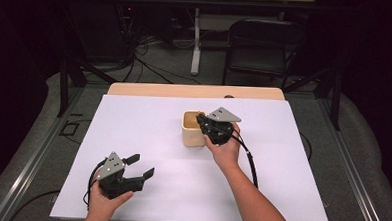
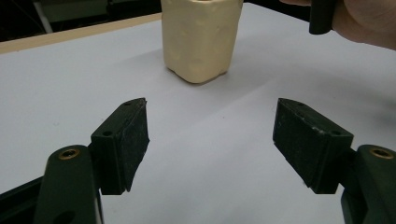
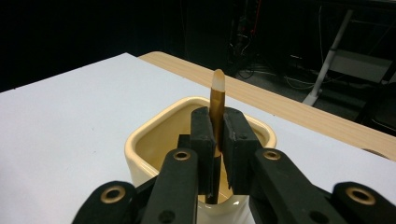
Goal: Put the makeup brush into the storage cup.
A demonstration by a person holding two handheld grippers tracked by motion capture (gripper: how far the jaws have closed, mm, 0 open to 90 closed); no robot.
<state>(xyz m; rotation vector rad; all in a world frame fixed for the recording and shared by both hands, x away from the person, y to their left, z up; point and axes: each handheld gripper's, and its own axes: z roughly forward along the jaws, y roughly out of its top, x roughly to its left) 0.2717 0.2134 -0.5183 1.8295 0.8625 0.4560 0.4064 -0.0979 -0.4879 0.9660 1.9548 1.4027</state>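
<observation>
A cream square cup stands near the middle of the white-covered table. My right gripper hovers at the cup's right rim. In the right gripper view its jaws are shut on a thin golden-brown stick with a pale rounded tip. The stick stands upright, and its lower end reaches down into the cup. My left gripper rests near the table's front left, open and holding nothing. In the left gripper view the open gripper faces the cup, well short of it.
A wooden table edge shows beyond the white cover. Behind the table on the floor are a black folding chair, a white table leg and loose cables. The person's right hand appears at the top right of the left gripper view.
</observation>
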